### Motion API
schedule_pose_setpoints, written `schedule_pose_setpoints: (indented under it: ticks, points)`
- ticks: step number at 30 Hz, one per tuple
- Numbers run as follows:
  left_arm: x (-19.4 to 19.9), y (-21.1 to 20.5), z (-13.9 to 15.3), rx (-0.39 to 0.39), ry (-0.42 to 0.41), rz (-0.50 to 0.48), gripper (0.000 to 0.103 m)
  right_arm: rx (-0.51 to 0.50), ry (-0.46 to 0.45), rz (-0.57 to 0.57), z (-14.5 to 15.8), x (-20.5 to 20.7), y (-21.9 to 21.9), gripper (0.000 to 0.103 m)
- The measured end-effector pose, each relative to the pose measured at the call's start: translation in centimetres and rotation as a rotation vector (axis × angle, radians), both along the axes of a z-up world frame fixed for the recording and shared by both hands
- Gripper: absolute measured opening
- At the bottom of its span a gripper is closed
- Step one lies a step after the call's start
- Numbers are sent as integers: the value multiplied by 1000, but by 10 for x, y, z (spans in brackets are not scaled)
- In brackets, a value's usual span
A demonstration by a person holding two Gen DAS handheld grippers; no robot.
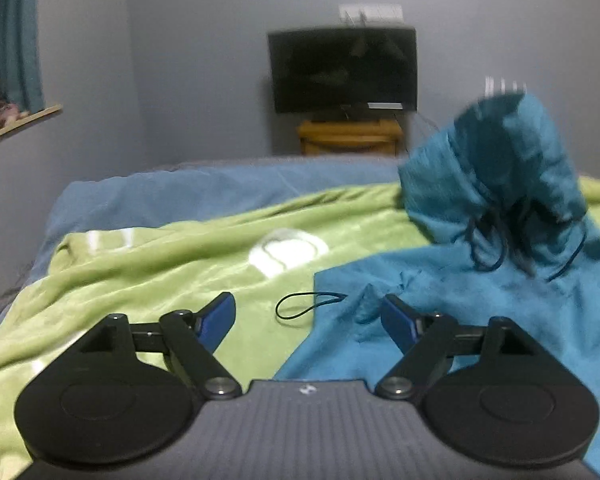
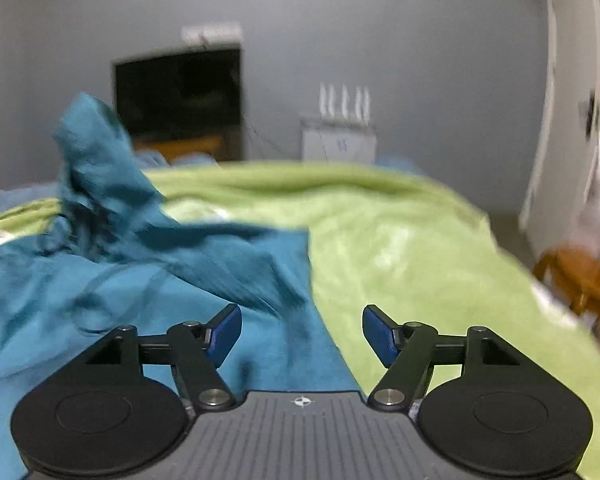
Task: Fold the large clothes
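A large teal garment (image 1: 480,280) lies on a green blanket (image 1: 160,272), with one bunched part standing up in a blurred peak (image 1: 500,152) and dark drawstrings (image 1: 496,240) dangling from it. My left gripper (image 1: 308,316) hovers over the garment's left edge, open, with nothing between its blue pads; a thin black cord loop (image 1: 300,306) lies just ahead. In the right wrist view the same garment (image 2: 120,272) fills the left half, its raised part (image 2: 96,152) blurred. My right gripper (image 2: 302,330) is open above the garment's right edge, its pads clear of the cloth.
The green blanket (image 2: 420,248) covers a bed over a blue sheet (image 1: 180,192). A dark TV (image 1: 342,70) on a wooden stand (image 1: 350,136) is against the far wall. A wooden stool (image 2: 584,280) and a white door (image 2: 560,100) are at the right. A white patch (image 1: 288,254) lies on the blanket.
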State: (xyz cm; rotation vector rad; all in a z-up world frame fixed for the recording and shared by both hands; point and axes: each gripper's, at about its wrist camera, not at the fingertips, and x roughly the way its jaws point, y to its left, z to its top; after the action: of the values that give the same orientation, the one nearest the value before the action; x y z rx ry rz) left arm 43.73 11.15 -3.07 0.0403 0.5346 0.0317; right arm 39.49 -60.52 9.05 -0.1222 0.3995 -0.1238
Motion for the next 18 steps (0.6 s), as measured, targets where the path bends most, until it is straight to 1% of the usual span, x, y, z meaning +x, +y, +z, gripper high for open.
schedule_pose_setpoints:
  ticks: [1, 2, 3, 4, 6, 8, 9, 10, 12, 13, 14, 15, 16, 17, 18]
  points:
    - [-11, 1, 3, -43, 7, -39, 79, 0, -7, 45, 3, -12, 10, 69]
    - [-22, -1, 4, -87, 25, -101, 79, 16, -3, 105, 7, -21, 21, 69]
    - [-32, -6, 4, -119, 45, -156, 79, 39, -1, 168, 8, -31, 34, 68]
    - [-42, -13, 3, -135, 63, -198, 79, 51, 6, 223, 7, -37, 48, 68]
    - [-60, -36, -5, -130, 93, -271, 79, 36, 29, 316, 0, -42, 81, 68]
    - [-74, -60, -16, -100, 123, -328, 79, 0, 60, 363, -14, -38, 108, 68]
    - [-78, -72, -25, -83, 144, -352, 79, -21, 96, 374, -23, -34, 121, 68]
    - [-80, -81, -34, -59, 176, -365, 79, -36, 140, 364, -34, -29, 127, 65]
    - [-82, -95, -58, 44, 255, -379, 79, -40, 237, 301, -57, -19, 126, 65]
    - [-83, -99, -70, 122, 285, -364, 81, -33, 264, 268, -68, -20, 123, 65]
    - [-85, -101, -79, 208, 314, -336, 82, -33, 265, 239, -75, -23, 115, 65]
    - [-86, -97, -83, 257, 332, -302, 86, -35, 258, 208, -78, -27, 107, 67]
    - [-86, -89, -82, 247, 339, -274, 93, -23, 245, 183, -79, -32, 101, 70]
    - [-87, -78, -77, 214, 354, -239, 95, 11, 233, 152, -75, -37, 90, 73]
    - [-87, -65, -72, 178, 372, -209, 96, 46, 232, 119, -73, -41, 79, 81]
